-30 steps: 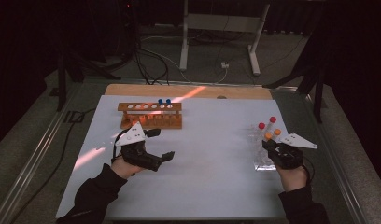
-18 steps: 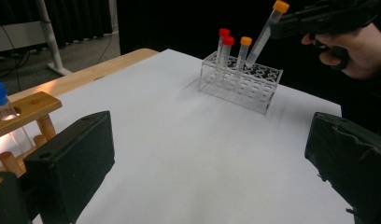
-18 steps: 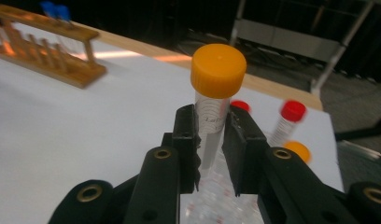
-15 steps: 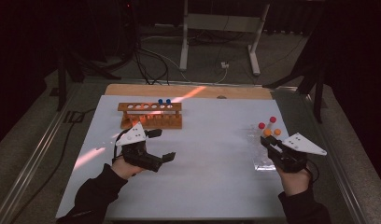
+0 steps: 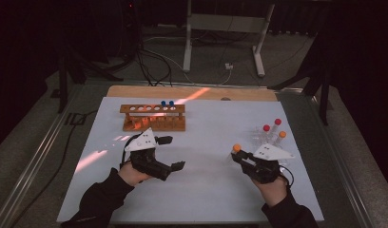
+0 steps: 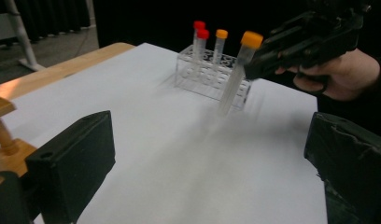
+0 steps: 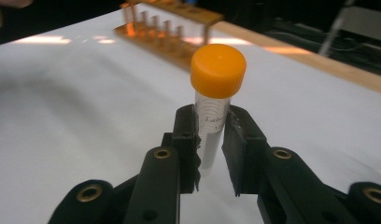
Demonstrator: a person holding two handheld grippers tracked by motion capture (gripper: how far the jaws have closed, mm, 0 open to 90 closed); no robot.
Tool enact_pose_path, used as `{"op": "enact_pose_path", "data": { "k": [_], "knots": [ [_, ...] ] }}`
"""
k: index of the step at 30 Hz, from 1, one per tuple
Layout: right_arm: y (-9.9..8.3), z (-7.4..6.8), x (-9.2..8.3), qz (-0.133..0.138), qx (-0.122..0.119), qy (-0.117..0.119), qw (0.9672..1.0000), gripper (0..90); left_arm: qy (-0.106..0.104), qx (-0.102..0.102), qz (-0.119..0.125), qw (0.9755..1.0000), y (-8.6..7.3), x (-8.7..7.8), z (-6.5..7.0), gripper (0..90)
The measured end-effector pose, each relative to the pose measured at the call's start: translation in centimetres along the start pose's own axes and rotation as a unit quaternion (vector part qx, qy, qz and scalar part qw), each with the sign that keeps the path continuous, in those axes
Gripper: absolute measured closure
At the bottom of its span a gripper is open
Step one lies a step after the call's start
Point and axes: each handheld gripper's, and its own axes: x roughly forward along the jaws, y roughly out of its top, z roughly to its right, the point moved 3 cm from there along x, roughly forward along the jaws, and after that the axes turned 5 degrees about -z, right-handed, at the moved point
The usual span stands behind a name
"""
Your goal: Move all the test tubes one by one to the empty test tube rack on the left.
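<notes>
High view: a white table top (image 5: 201, 185) with a wooden strip along its far edge, broad bare surface between the two hands and toward the near edge. A wooden rack (image 5: 153, 118), a slotted bar on turned posts, stands left of centre near the far edge and carries two blue-capped tubes (image 5: 167, 103). A clear plastic rack (image 5: 263, 138) stands near the right edge and keeps two red-capped tubes (image 5: 271, 125) and one orange-capped one (image 5: 282, 135).

The right gripper (image 5: 239, 157), black with a grey three-cornered plate, is clenched on an orange-capped tube (image 5: 236, 148); in the right gripper view its toothed jaws pinch the clear, printed barrel just below the smooth round cap (image 7: 218, 70). In the left gripper view this tube (image 6: 237, 70) hangs tilted above the table, in front of the clear rack (image 6: 212, 77) and apart from it.

The left gripper (image 5: 172, 153) rests released near the wooden rack, jaws wide apart.

Compared with a second ago, the right gripper has moved leftward from the clear rack, carrying the tube out over open table; the left gripper has hardly shifted.
</notes>
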Motion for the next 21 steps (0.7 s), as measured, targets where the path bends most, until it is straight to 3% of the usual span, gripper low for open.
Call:
{"op": "enact_pose_path", "data": {
  "k": [7,16,21],
  "knots": [
    [0.4,-3.0,1.7,-0.013,-0.024,0.046,0.9986,74.7,-0.032,0.001,0.001,0.9995,0.3,1.1,1.1,11.6],
    [0.7,-4.9,2.8,-0.023,-0.043,0.076,0.9959,74.7,-0.058,0.020,-0.014,0.9980,0.8,3.2,2.7,29.4],
    [0.9,-5.6,3.1,-0.025,-0.049,0.086,0.9947,74.7,-0.047,0.032,-0.031,0.9979,1.1,4.6,3.1,38.1]
  ]
}}
